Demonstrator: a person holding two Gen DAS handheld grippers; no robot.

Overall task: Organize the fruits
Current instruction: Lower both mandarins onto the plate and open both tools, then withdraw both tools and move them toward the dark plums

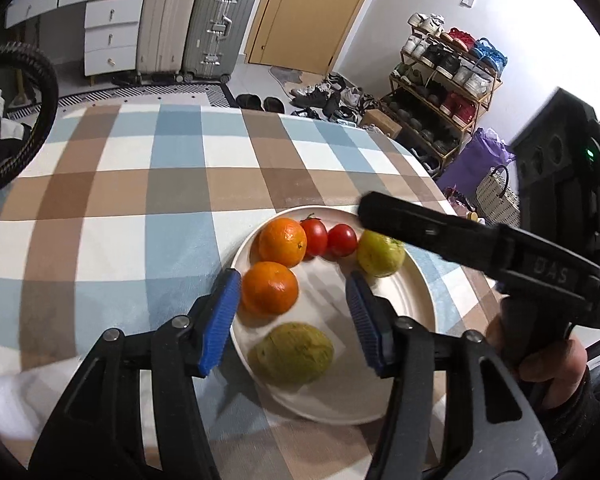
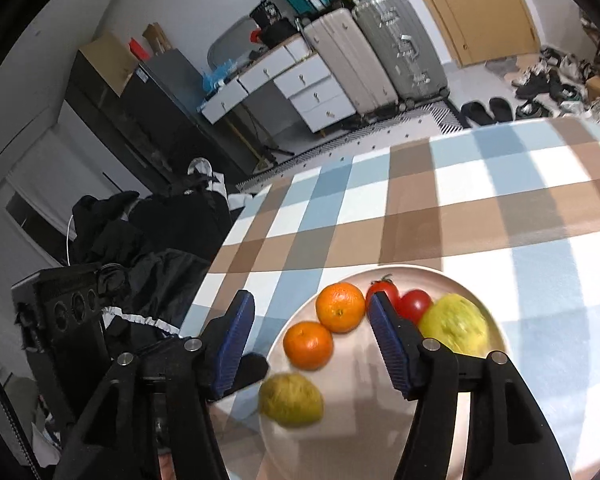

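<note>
Hovering over plate (image 1: 416, 280) of fruit, left hand-held gripper (image 1: 292, 304) spread wide, empty, right hand-held gripper (image 2: 310, 330) likewise released.

white plate (image 1: 416, 300), six fruits, left gripper (image 1: 292, 300) gaping

The near green fruit (image 1: 291, 353) is showing blurred in both views. The right claw (image 1: 364, 216) is covering part of the yellow-green fruit (image 1: 380, 254). The plate's (image 2: 380, 432) near edge is running out of the right wrist view.
</note>
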